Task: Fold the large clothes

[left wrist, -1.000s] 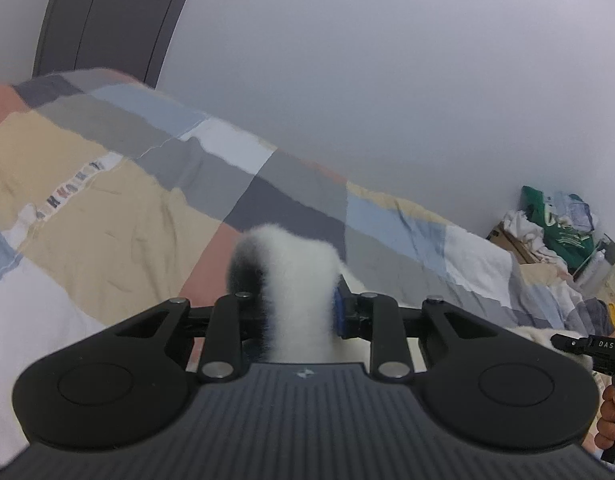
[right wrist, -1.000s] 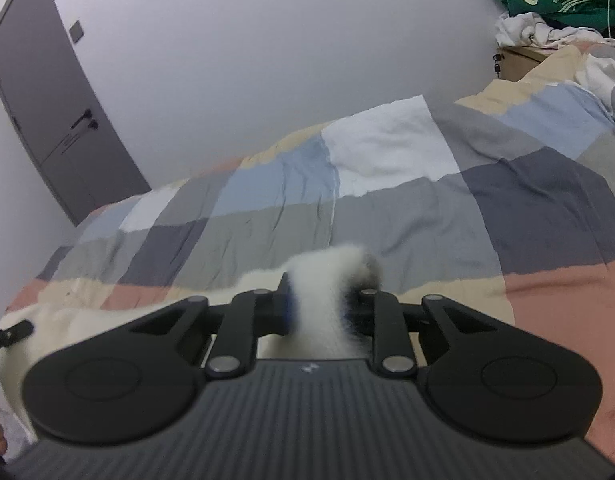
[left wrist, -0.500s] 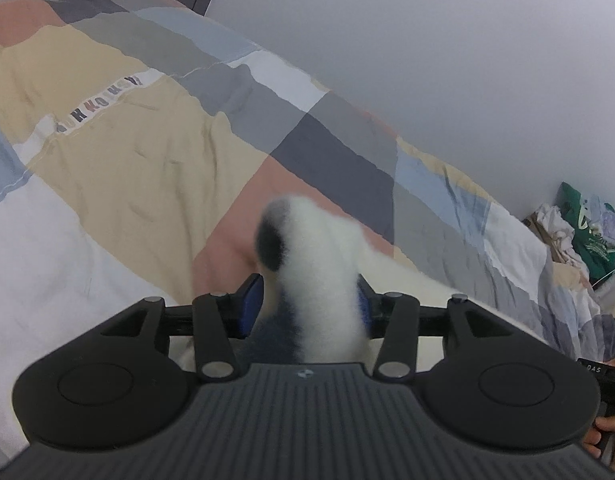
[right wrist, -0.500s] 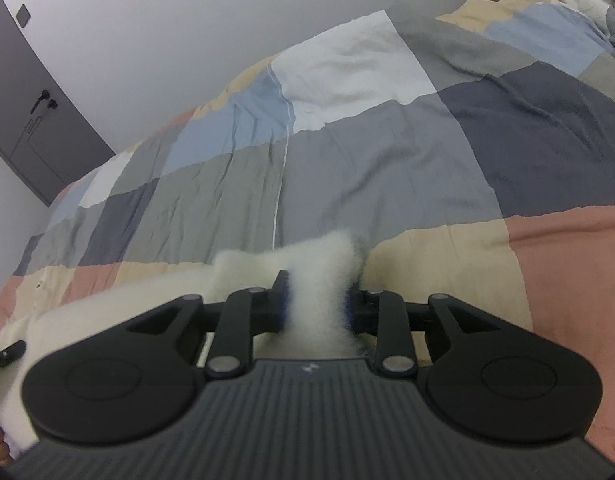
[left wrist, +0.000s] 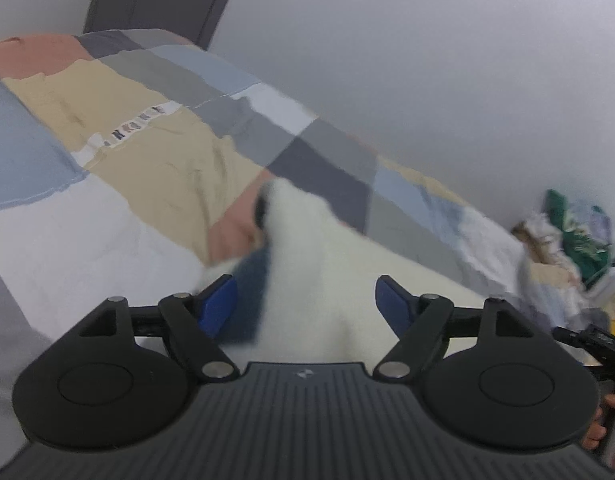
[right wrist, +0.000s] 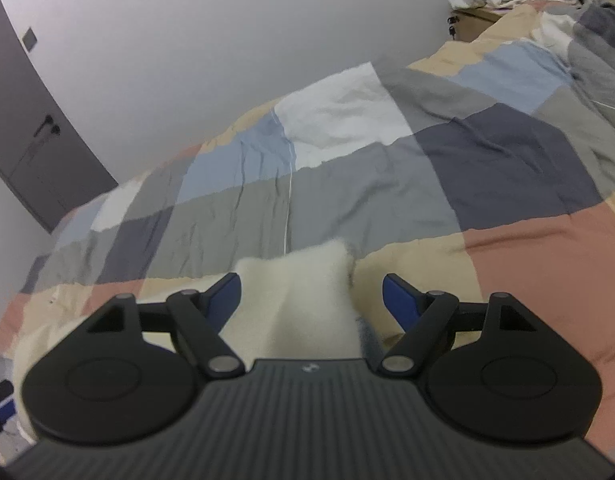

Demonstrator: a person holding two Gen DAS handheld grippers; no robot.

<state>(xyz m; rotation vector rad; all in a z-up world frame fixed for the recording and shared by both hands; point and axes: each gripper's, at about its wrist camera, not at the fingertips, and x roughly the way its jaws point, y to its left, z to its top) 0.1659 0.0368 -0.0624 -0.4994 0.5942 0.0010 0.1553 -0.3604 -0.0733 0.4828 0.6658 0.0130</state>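
Observation:
A fluffy white garment [left wrist: 307, 248] with a dark trim lies on the patchwork bed cover [left wrist: 139, 152]. A bunched part of it sits between the blue pads of my left gripper [left wrist: 307, 300], whose jaws are opening and stand apart from the fleece. In the right wrist view another corner of the white garment [right wrist: 299, 292] stands between the pads of my right gripper [right wrist: 312, 298]. Its jaws are also opening, with gaps on both sides of the cloth. The garment stretches off to the left along the near bed edge [right wrist: 39, 344].
The bed cover [right wrist: 387, 184] has grey, blue, beige and pink squares and runs to a pale wall. A grey door [right wrist: 23, 152] is at the far left. A pile of clothes [left wrist: 575, 232] sits on a box past the bed's end. A hand [left wrist: 603, 424] holds the other gripper.
Both grippers have opened and let go of the white garment, which now rests loose between the pads. The left view has swung and blurred as that hand moved.

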